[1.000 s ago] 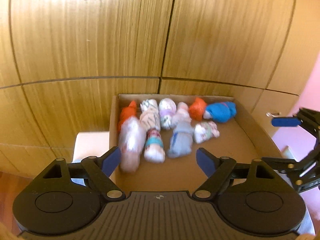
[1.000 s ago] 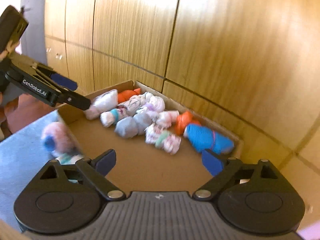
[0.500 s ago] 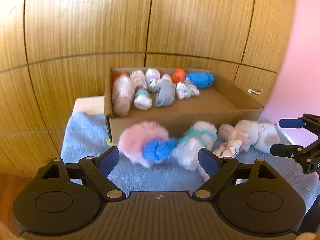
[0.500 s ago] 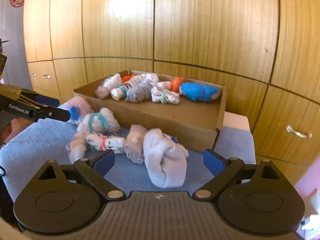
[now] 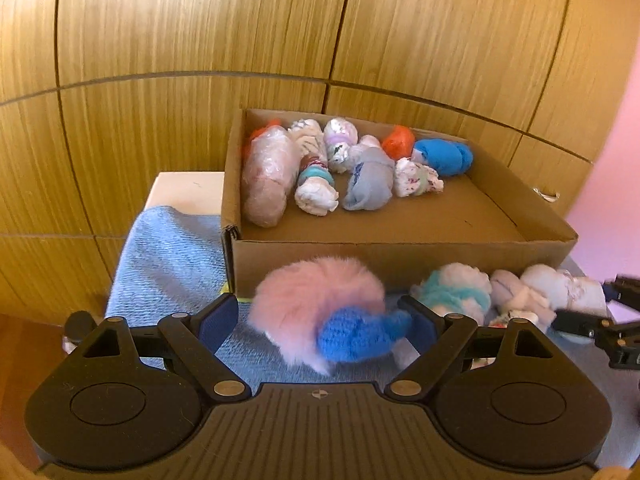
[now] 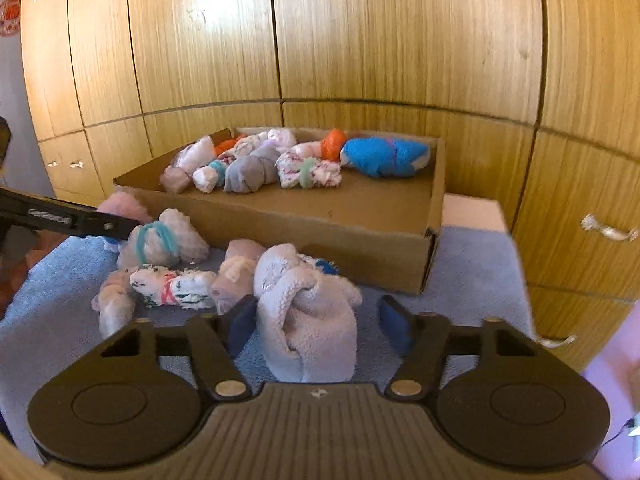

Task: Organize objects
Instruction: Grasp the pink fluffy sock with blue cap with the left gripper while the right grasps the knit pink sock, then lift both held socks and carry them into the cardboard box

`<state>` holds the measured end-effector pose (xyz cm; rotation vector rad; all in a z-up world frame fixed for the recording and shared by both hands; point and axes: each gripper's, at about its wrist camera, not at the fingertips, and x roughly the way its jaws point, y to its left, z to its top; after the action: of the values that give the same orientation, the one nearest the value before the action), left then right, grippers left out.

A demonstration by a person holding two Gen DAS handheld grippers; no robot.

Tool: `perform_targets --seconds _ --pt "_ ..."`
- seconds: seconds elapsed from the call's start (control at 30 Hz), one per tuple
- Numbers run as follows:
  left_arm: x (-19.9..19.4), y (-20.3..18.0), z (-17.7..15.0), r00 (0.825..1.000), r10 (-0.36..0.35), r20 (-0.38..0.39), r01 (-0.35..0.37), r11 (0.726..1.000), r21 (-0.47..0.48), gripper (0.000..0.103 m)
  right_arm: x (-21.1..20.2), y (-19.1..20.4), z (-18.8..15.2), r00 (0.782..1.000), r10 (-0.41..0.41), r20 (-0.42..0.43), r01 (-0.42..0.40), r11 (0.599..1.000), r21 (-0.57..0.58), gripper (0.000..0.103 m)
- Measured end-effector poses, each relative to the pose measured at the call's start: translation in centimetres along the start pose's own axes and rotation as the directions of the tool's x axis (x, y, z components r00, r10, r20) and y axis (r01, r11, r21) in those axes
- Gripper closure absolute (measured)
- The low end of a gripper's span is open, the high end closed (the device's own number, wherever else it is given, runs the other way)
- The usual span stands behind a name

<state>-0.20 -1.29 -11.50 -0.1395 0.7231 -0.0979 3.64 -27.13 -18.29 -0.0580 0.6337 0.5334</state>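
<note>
A cardboard box (image 5: 400, 254) (image 6: 280, 226) holds several rolled sock bundles along its far side. More bundles lie on the blue towel (image 5: 168, 256) in front of it. My left gripper (image 5: 322, 324) is open, its jaws on either side of a fluffy pink and blue bundle (image 5: 320, 312) without closing on it. My right gripper (image 6: 318, 324) is open around a white terry bundle (image 6: 308, 312), with a gap on the right side. A teal-banded bundle (image 5: 456, 294) (image 6: 164, 240) and a patterned one (image 6: 172, 288) lie between them.
Wooden cabinet doors (image 5: 200, 40) stand behind the box, with metal handles (image 6: 608, 232) on the right. The towel covers a small table whose pale top (image 5: 188, 192) shows at the back left. A pink wall (image 5: 616, 160) is on the right.
Both grippers pulled back from over the box and came down low over the towel. The pink bundle now sits between the left jaws and the white bundle between the right jaws.
</note>
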Motion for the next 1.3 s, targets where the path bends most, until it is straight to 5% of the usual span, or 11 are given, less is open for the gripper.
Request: perform_targets --seconds 0.13,0.27,0.47,0.77,1.13,1.3 --pt "0.7 0.2 0.0 1.0 -0.011 -0.007 0.011 1.0 -0.014 0.016 -1.1 0.3 -0.5 1.0 0.01 0.015 -0.01 1.0 0.0 0.06" --pt "0.3 0.4 -0.3 1.0 -0.021 0.001 0.021 1.0 -0.003 0.036 -3.3 0.4 -1.5 0.999 0.022 0.04 -0.024 0.999 0.029 0.06" --pt "-1.0 0.4 -0.9 1.0 -0.024 0.018 0.024 1.0 0.02 0.047 -5.1 1.1 -3.4 1.0 0.009 0.018 -0.01 0.999 0.036 0.06" --pt "-1.8 0.4 -1.4 1.0 -0.012 0.029 0.01 0.999 0.037 0.052 -4.6 1.7 -3.9 0.999 -0.024 0.035 0.023 1.0 0.021 0.059" --pt "0.0 0.6 -0.3 0.999 0.025 0.045 -0.025 1.0 -0.009 0.039 -4.6 1.7 -4.0 0.999 -0.034 0.04 0.033 0.999 0.018 0.057" --pt "-0.3 0.5 -0.8 0.998 0.025 0.064 -0.025 1.0 -0.007 0.057 -4.5 1.5 -4.2 0.999 -0.025 0.042 0.024 0.999 0.028 0.057"
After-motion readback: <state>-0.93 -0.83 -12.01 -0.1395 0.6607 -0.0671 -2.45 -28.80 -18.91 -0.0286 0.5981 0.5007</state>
